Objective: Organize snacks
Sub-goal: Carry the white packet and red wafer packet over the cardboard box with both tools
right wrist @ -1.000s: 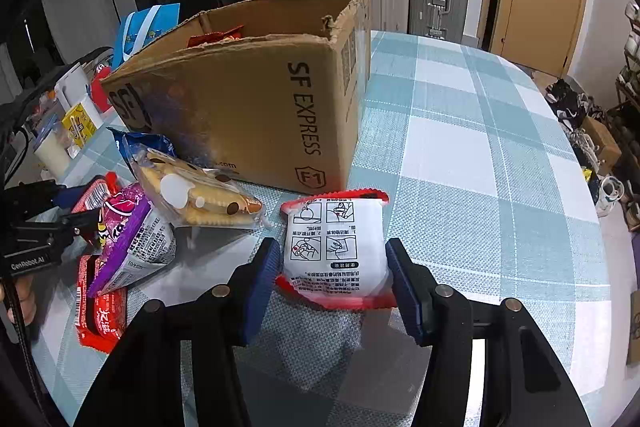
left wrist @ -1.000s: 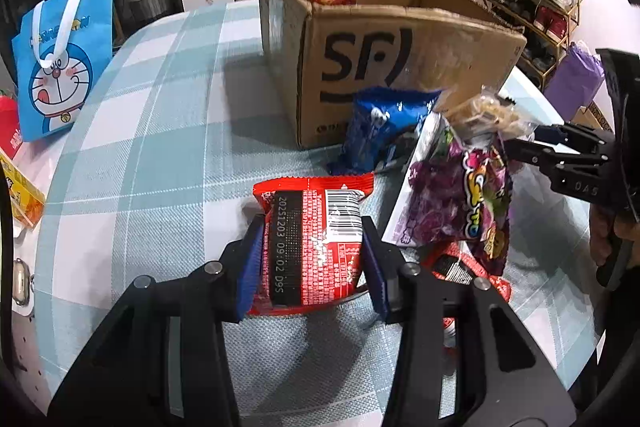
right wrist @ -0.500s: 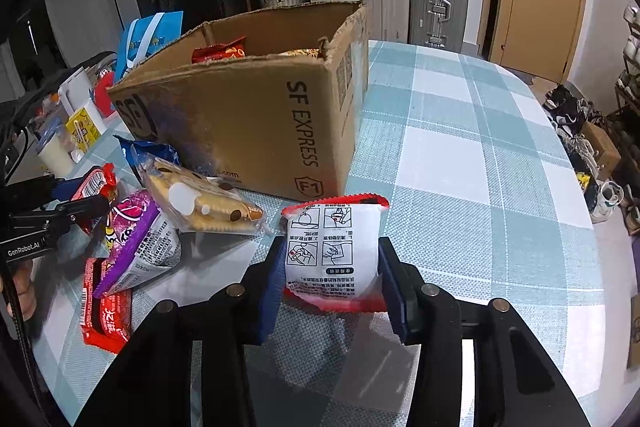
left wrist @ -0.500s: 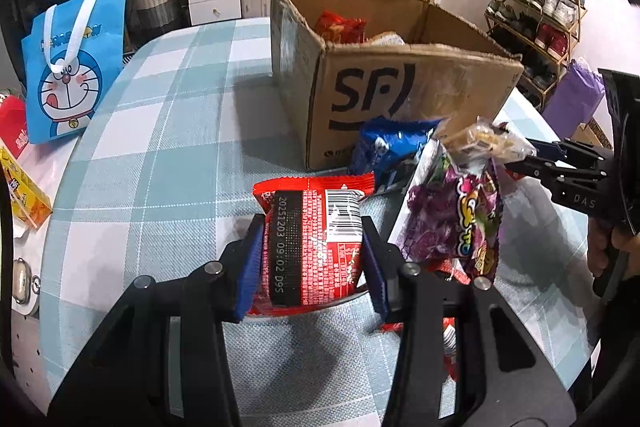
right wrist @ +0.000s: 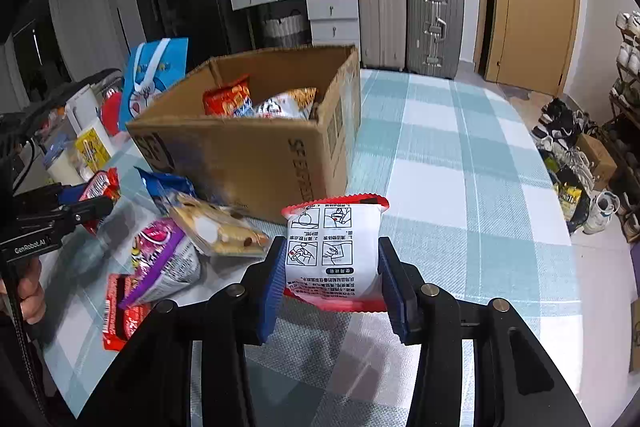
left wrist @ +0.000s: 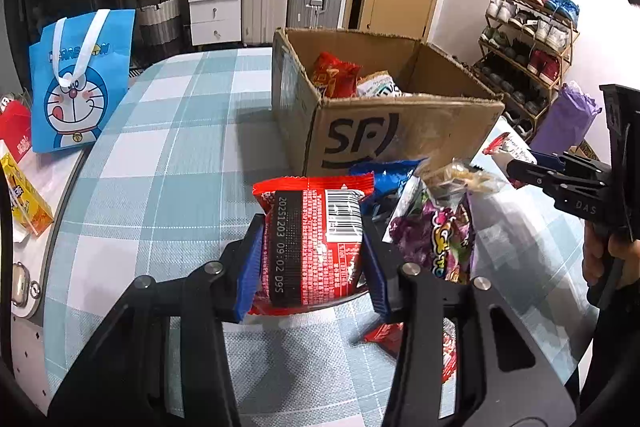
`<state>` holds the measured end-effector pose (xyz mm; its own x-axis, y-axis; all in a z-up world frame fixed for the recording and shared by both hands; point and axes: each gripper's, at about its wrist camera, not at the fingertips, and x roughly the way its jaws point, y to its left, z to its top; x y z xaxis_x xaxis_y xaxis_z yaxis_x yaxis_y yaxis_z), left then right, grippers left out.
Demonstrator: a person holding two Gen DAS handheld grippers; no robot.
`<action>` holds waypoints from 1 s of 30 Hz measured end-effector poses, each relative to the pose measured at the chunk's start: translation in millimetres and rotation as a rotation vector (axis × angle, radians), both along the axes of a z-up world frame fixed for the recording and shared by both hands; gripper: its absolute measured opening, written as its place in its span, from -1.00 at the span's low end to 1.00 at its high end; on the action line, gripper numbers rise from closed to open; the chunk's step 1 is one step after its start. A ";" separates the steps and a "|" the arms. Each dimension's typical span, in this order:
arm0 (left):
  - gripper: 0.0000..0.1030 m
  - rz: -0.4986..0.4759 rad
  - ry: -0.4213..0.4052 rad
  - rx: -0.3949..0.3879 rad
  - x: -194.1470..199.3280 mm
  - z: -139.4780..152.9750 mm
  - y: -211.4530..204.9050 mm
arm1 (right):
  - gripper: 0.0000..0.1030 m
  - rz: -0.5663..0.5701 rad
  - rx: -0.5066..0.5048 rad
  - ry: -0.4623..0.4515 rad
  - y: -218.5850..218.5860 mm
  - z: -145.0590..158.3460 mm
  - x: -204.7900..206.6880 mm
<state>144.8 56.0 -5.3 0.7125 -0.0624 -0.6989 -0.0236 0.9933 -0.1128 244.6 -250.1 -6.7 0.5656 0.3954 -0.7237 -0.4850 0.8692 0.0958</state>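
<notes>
My left gripper is shut on a red snack packet and holds it above the table, short of the open SF cardboard box. My right gripper is shut on a white and red snack packet, raised near the box's right corner. The box holds a few snack bags. On the table in front of the box lie a blue packet, a clear biscuit pack, a purple packet and a red packet.
A blue Doraemon bag stands at the table's far left, with a yellow carton near that edge. The checked tablecloth stretches right of the box. Suitcases, drawers and a shoe rack stand beyond the table.
Both grippers have lifted with their packets, so the box's inside has come into view. The right gripper's jaws have closed tighter on the white packet.
</notes>
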 end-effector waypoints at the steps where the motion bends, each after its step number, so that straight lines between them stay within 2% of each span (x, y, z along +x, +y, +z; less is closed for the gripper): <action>1: -0.19 0.001 -0.005 -0.002 -0.5 1.3 0.1 | -0.14 -0.001 0.004 -0.005 -1.0 2.5 -1.1; 18: -0.19 0.031 -0.089 -0.028 -11.0 28.0 -1.0 | -0.14 0.018 0.077 -0.112 -4.8 42.5 -23.4; 30: -0.19 0.012 -0.141 -0.009 5.2 52.0 -15.2 | -0.14 0.036 0.165 -0.183 1.2 63.6 -30.4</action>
<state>150.0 40.8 46.8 0.8041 -0.0593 -0.5915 -0.0188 0.9920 -0.1250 214.2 -248.9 56.9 0.6645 0.5219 -0.5348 -0.5377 0.8310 0.1429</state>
